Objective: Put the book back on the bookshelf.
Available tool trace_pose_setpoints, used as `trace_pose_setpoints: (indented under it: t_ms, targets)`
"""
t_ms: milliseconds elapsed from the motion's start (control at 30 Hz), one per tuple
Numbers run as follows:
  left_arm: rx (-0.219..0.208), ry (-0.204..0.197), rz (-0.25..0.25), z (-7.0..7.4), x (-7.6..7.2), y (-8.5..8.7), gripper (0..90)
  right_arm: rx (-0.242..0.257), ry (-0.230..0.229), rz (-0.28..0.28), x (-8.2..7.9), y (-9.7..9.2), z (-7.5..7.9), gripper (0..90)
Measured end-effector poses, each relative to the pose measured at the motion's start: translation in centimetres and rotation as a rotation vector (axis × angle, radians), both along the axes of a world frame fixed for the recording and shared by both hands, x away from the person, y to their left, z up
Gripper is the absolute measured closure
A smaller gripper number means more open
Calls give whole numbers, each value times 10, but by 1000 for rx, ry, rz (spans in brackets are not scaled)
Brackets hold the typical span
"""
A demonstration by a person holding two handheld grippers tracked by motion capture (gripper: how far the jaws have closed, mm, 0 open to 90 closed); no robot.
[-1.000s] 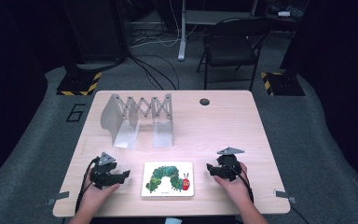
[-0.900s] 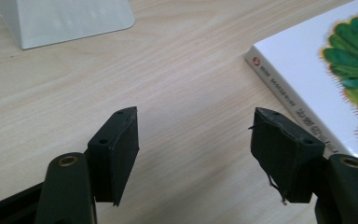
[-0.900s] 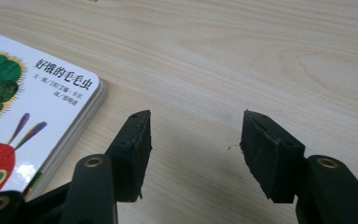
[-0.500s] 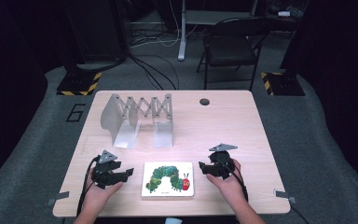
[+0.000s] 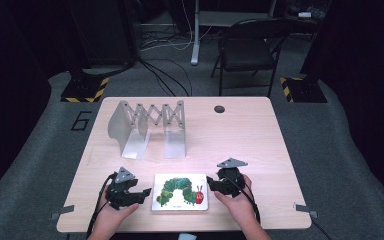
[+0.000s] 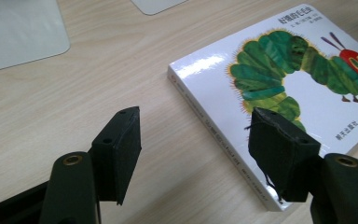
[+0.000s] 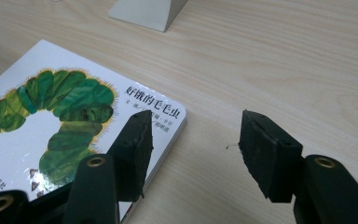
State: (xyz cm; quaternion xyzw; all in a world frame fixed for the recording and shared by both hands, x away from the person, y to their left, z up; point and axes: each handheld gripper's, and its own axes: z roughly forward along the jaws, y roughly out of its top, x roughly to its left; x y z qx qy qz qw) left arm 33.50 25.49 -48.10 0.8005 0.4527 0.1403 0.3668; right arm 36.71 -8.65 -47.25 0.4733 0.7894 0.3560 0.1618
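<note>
A white board book [image 5: 180,192] with a green caterpillar on its cover lies flat near the table's front edge. My left gripper [image 5: 146,194] hovers at the book's left side, open. In the left gripper view [image 6: 193,126] one jaw is over bare wood and the other over the book [image 6: 289,65], whose edge runs between them. My right gripper [image 5: 211,183] is at the book's right side, open, and its jaws have just been closing a little. In the right gripper view [image 7: 193,128] one jaw overlaps a corner of the book [image 7: 37,116] and the other is over bare table.
A grey metal expanding rack [image 5: 147,127] stands at the back left of the wooden table [image 5: 240,135]. A round cable hole [image 5: 219,109] sits near the far edge. A black folding chair [image 5: 247,45] stands beyond the table.
Both hands have moved inward toward the book, the left gripper to the right and the right gripper to the left. The book has not moved.
</note>
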Motion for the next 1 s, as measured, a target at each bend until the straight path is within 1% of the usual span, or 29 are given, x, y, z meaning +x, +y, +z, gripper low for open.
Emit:
trace_pose_setpoints:
  t_ms: [33, 67, 100, 167, 200, 233, 267, 300, 333, 367, 400, 433, 467, 500, 533, 567, 600, 667, 700, 733, 767, 800, 867, 900, 933, 967, 1000]
  targets:
    - [-10, 9, -20, 0, 0, -1, 337, -11, -10, 21, 0, 0, -3, 443]
    - [-12, 4, -30, -1, 0, -2, 329, 7, 5, 19, -1, 2, -6, 444]
    - [3, -3, -46, -1, 0, -3, 325, 5, 9, 30, -1, 2, -7, 444]
    - [1, -9, -59, -2, 0, -6, 319, 1, 18, 45, -2, 6, -11, 442]
    - [20, -18, -85, -2, 0, -7, 315, -8, 20, 52, -2, 8, -13, 440]
    - [32, -20, -99, -1, 0, -8, 312, -14, 19, 62, -2, 9, -14, 438]
    - [37, -17, -108, -1, 1, -7, 312, -5, 26, 52, -3, 11, -14, 434]
    - [21, -18, -102, -3, 1, -7, 310, -3, 24, 54, -3, 12, -15, 430]
    - [20, -10, -108, -3, 1, -6, 304, -9, 25, 55, -3, 13, -15, 427]
    - [15, -10, -105, -5, 1, -6, 302, -7, 27, 54, -4, 14, -15, 424]
    - [12, -2, -106, -6, 2, -6, 299, -14, 10, 64, -3, 14, -16, 421]
    - [2, -6, -93, -8, 2, -7, 293, -13, 7, 67, -3, 14, -16, 420]
    - [8, 4, -105, -8, 2, -6, 290, -8, 11, 62, -3, 14, -16, 419]
    - [1, -6, -96, -10, 2, -8, 286, -13, 8, 72, -2, 13, -18, 418]
    - [8, -7, -106, -10, 3, -9, 280, -14, 11, 80, -1, 11, -19, 419]
    - [6, -15, -97, -11, 2, -11, 277, -8, 24, 74, 0, 11, -20, 418]
    - [27, -10, -114, -11, 2, -12, 276, 0, 38, 67, 1, 11, -20, 418]
    - [27, -12, -122, -13, 0, -16, 276, 22, 50, 56, 3, 11, -22, 418]
    - [35, -7, -133, -13, 0, -17, 276, 28, 55, 52, 4, 11, -23, 416]
    - [39, -10, -132, -14, -1, -19, 276, 28, 55, 66, 5, 10, -23, 412]
    - [42, -11, -137, -15, -1, -19, 276, 33, 56, 65, 6, 9, -24, 410]
    - [39, -5, -136, -16, -1, -20, 276, 35, 52, 68, 7, 9, -24, 407]
    - [43, -2, -141, -16, 0, -19, 276, 42, 57, 60, 7, 10, -25, 399]
    - [39, 0, -136, -17, 0, -19, 276, 39, 59, 59, 8, 11, -25, 398]
    - [32, 3, -131, -17, 0, -19, 276, 43, 71, 52, 7, 12, -25, 396]
    - [27, 8, -124, -18, 0, -19, 276, 34, 62, 61, 8, 12, -25, 394]
    - [31, 7, -123, -18, 1, -19, 276, 27, 55, 69, 9, 12, -26, 394]
